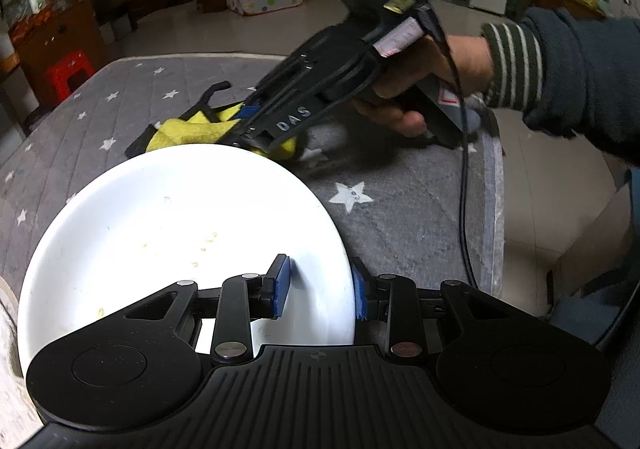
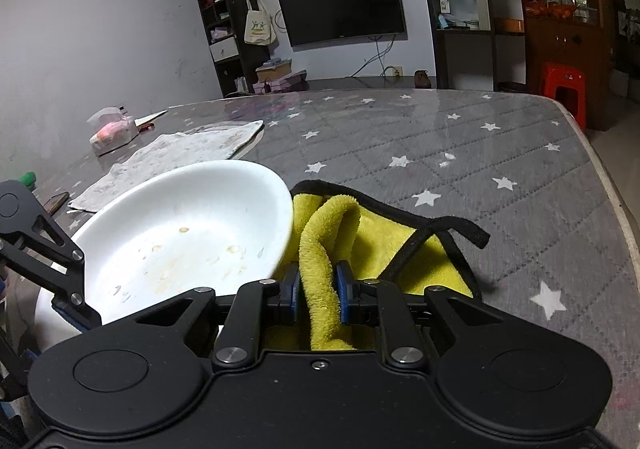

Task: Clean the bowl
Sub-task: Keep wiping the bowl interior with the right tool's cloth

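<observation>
Through the left wrist view, my left gripper (image 1: 320, 287) has its fingers clamped on the rim of the white bowl (image 1: 172, 233), which sits on the grey starred surface (image 1: 400, 217) with food specks inside. Through the right wrist view, my right gripper (image 2: 318, 295) pinches the yellow cloth (image 2: 320, 249) just beside the bowl; I judge wiping not yet begun.

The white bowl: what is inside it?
Inside the white bowl only small yellowish food spots and smears show. The left hand-held gripper clamps its rim and covers part of the near inner wall.
</observation>
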Motion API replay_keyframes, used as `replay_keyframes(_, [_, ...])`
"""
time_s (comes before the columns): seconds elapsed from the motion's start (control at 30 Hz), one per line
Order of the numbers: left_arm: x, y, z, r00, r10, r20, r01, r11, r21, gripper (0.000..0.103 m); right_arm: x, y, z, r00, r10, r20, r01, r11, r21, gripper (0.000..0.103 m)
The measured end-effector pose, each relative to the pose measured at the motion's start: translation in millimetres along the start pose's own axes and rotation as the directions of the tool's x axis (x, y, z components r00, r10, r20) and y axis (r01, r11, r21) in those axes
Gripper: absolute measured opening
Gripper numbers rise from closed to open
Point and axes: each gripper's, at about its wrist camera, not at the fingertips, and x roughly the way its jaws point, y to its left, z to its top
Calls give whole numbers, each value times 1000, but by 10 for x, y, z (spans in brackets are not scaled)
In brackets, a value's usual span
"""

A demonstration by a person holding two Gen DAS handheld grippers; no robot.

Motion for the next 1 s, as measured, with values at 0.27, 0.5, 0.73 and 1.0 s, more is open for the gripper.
replay_keyframes(0.27, [41,32,191,999,48,12,-48,999,-21,43,-63,61,-35,1000,-18,1,18,1000,0,20])
replay_keyframes(0.5, [124,114,241,999,45,0,-45,998,-50,43,-174,116,-118,1000,-21,3,21,1000,6,20])
replay_keyframes(0.73, [104,129,216,999,37,7,-37,999,-23,42,-340,206,-251,1000,-17,7,17,1000,12,20])
replay_keyframes(1.0, [95,54,134,1000,-13,10,13,999,32,37,-566,320,-410,1000,-22,12,22,1000,14,20])
